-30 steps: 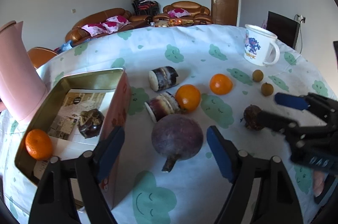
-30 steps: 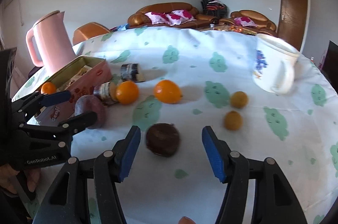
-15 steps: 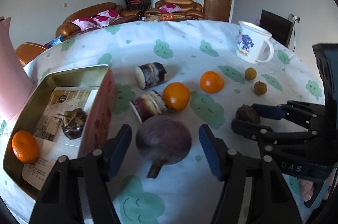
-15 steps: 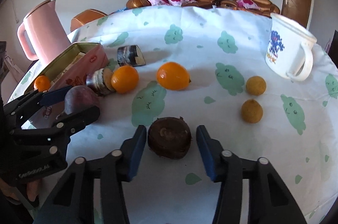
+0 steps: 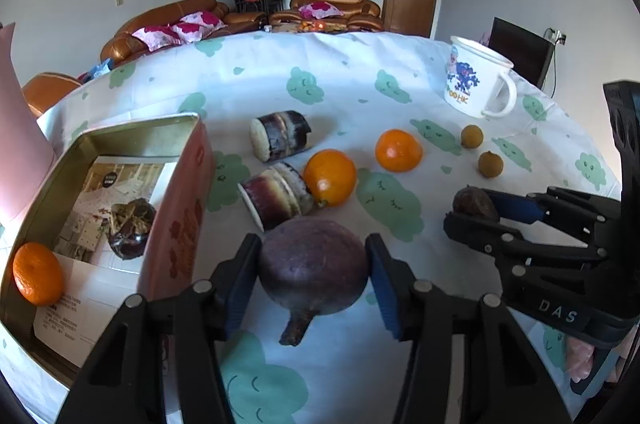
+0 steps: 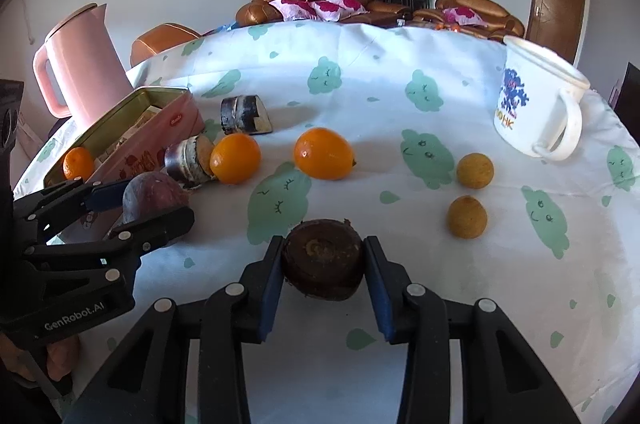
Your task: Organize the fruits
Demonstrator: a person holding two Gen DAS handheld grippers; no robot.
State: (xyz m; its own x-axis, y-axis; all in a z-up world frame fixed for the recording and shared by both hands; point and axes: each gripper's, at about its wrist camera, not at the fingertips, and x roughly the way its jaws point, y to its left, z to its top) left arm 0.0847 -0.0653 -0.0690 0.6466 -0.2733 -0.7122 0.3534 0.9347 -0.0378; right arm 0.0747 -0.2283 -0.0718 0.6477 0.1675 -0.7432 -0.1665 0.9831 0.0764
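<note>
Sorting is barely begun: the tin [image 5: 176, 128] holds one mandarin [image 5: 37, 273] and one dark fruit [image 5: 130, 232]; oranges, cane pieces and longans lie loose. Left gripper [image 5: 314, 278], wide a second ago, now clamps the beet [image 5: 314, 266]; right gripper [image 6: 323, 264] has closed on the brown fruit [image 6: 323, 256].

Purple beet [image 5: 313, 266] and brown round fruit [image 6: 323, 258] rest on the cloth, oranges [image 5: 329, 177] beyond.

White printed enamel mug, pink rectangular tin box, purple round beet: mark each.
White printed enamel mug [image 6: 524, 104]: right wrist view, printed side.
Pink rectangular tin box [image 5: 182, 220]: left wrist view, outer wall.
Purple round beet [image 5: 314, 266]: left wrist view, body.
</note>
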